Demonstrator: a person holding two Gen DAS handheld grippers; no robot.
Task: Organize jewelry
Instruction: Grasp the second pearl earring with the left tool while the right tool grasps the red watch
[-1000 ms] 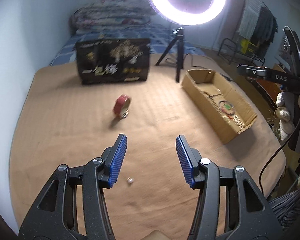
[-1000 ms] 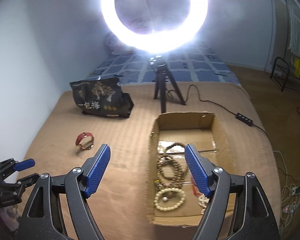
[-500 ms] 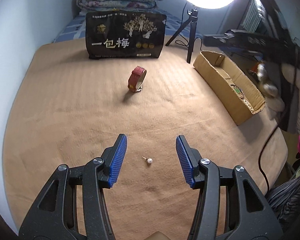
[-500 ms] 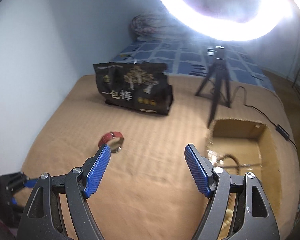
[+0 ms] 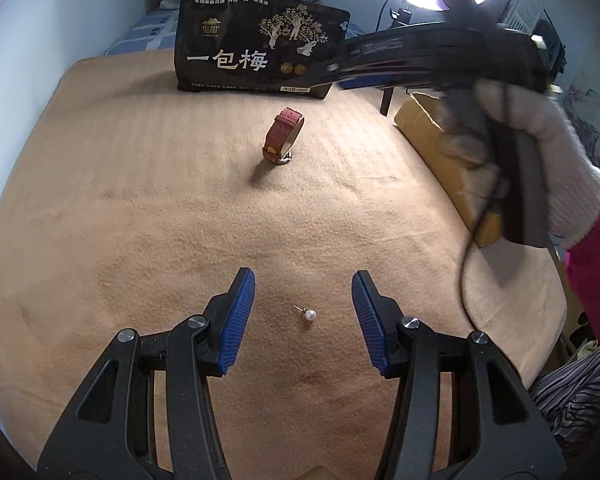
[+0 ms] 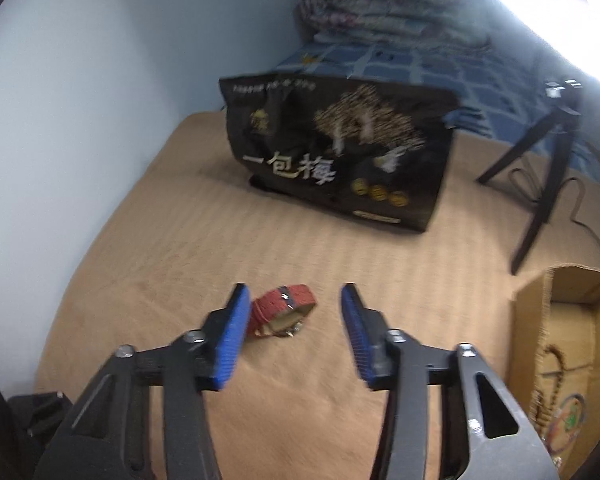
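Note:
A small pearl stud earring [image 5: 309, 314] lies on the tan blanket between the fingers of my open left gripper [image 5: 303, 322]. A red strap watch [image 5: 283, 136] stands on its edge further back; in the right wrist view the watch [image 6: 281, 311] sits between the fingers of my open right gripper [image 6: 291, 336], close to the left finger. The right gripper and its gloved hand [image 5: 512, 128] cross the upper right of the left wrist view. A cardboard box [image 6: 568, 344] with bead bracelets is at the right.
A black snack bag [image 5: 260, 52] stands at the back of the blanket [image 5: 140, 200]. A ring light on a tripod [image 6: 548, 184] stands behind the box, with a cable [image 6: 580, 208] running to the right. Folded bedding [image 6: 388, 12] lies further back by the wall.
The right gripper has swung left from over the box to the red watch. The left gripper has moved forward, so the pearl earring now sits between its fingers. Both stay open.

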